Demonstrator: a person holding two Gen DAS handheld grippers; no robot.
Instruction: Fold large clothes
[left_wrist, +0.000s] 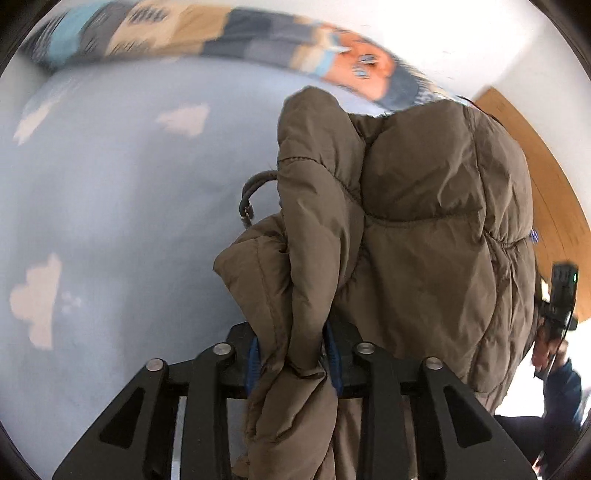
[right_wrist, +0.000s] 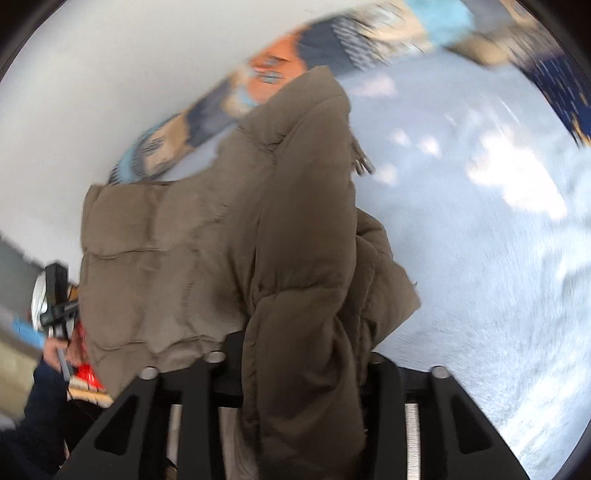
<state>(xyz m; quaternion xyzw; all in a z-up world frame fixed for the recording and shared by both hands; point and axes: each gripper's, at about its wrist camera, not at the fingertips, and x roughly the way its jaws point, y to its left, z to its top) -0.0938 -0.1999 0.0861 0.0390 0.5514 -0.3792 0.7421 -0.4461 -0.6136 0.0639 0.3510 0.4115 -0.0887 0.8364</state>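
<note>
A brown quilted puffer jacket (left_wrist: 424, 229) hangs between both grippers above a pale blue bed sheet with white clouds (left_wrist: 110, 206). My left gripper (left_wrist: 291, 358) is shut on a bunched edge of the jacket, blue finger pads (left_wrist: 253, 363) pressing the fabric. A dark drawcord (left_wrist: 251, 192) sticks out to its left. In the right wrist view the jacket (right_wrist: 192, 258) spreads to the left and my right gripper (right_wrist: 299, 354) is shut on another thick fold; its fingertips are hidden by fabric. Each view shows the other gripper at its edge: the right one (left_wrist: 559, 295), the left one (right_wrist: 55, 295).
A patterned blanket in blue, tan and orange (left_wrist: 229, 33) lies along the far edge of the bed, also in the right wrist view (right_wrist: 280, 70). A white wall (right_wrist: 110, 74) is behind. A wooden floor (left_wrist: 546, 177) shows at right. The person's dark sleeve (right_wrist: 40, 406) is at lower left.
</note>
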